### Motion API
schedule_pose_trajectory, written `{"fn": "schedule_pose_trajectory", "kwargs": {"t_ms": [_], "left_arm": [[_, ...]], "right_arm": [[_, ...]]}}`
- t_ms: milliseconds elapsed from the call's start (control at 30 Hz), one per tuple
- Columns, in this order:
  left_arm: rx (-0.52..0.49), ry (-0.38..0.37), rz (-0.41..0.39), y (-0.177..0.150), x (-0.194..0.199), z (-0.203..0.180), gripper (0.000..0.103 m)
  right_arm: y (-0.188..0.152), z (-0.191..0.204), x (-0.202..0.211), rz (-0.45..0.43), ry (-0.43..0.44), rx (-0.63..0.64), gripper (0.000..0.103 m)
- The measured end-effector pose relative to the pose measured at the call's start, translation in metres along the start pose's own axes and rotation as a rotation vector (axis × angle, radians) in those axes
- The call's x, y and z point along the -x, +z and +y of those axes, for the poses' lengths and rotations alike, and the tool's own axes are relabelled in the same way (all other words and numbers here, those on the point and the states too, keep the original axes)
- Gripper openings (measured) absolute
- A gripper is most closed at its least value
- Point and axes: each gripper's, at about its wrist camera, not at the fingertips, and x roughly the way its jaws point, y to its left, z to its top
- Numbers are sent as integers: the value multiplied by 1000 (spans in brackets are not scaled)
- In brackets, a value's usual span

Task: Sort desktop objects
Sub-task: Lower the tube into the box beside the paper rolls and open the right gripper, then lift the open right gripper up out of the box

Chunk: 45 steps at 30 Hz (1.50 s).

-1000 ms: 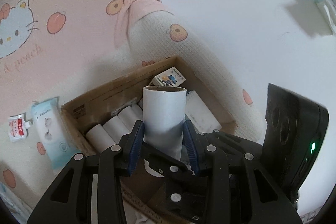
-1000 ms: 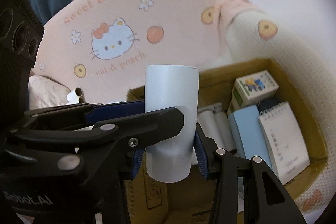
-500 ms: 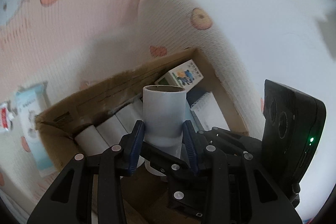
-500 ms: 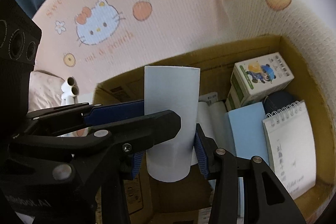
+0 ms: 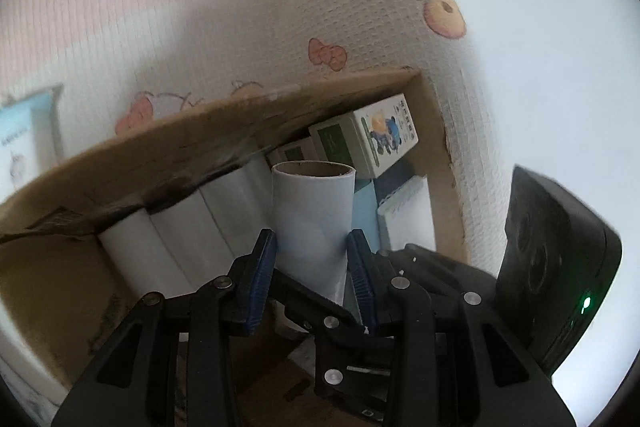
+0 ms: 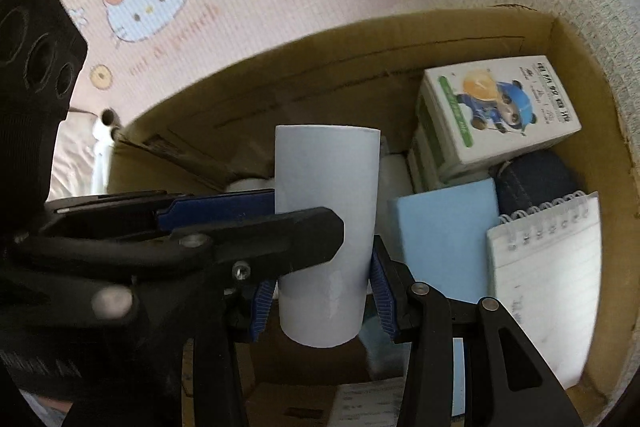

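Both grippers clamped on one white roll, now low over the cardboard box.

My left gripper (image 5: 311, 259) and right gripper (image 6: 318, 295) each pinch the white roll (image 6: 326, 227) near its lower end, blue pads pressed to its sides, jaws about roll-width apart. Over the last second the cardboard box (image 6: 360, 39) has grown to fill both views, so I've brought the roll down toward it. It hangs upright above the box's middle, beside the row of white rolls (image 5: 180, 227) along the left wall, with the printed carton (image 6: 496, 107) and spiral notepad (image 6: 548, 267) at the right. I judge only the release remains.
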Motion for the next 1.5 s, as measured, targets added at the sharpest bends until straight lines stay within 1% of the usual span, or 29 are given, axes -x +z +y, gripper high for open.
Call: {"fn": "schedule_pose_trajectory", "kwargs": {"t_ms": [67,200,300,400,433,467,533,633,700,767,867,933,1133,1233,1300,1333,1400,1500], "left_arm": [[23,-18,-10,1,-1,2,41],[38,-25,-17,2,-2,4,41],[71,-8,-30,5,-3,8,38],[103,16,-39,7,-3,15,31],[97,44,-42,8,-6,15,24],[88,59,-40,8,-6,15,22],[48,92,-27,6,-9,9,22],[13,121,-30,1,-6,6,22],[17,134,-22,-2,-6,7,22],[21,153,-18,-5,-3,8,22],[17,174,-33,-7,4,4,22],[10,176,-27,-8,8,2,22],[-16,248,-29,-6,18,-2,22],[-11,260,1,-3,18,-2,22],[-21,268,7,-3,18,-2,22],[-20,271,9,-3,18,-3,20],[-10,267,5,-4,19,-4,20],[-4,267,2,-7,26,-5,20]], "right_arm": [[1,-4,2,0,6,-13,41],[1,-8,2,9,23,-17,41],[0,-8,2,12,20,-6,41],[-1,-8,3,15,13,10,41],[-2,-7,3,17,8,21,41],[-3,-5,3,17,2,38,41],[-4,-4,4,21,6,58,41],[-8,-3,3,32,34,80,40],[-10,-4,1,40,11,88,38],[-11,-5,1,40,36,89,38],[-12,-5,-2,46,40,96,38],[-11,-3,-3,46,43,108,38],[-1,4,-8,50,31,139,38],[2,8,-11,45,11,178,38],[4,11,-15,58,1,219,38],[4,13,-18,71,-17,239,38],[5,12,-22,78,5,255,38],[6,6,-25,83,37,242,38]]}}
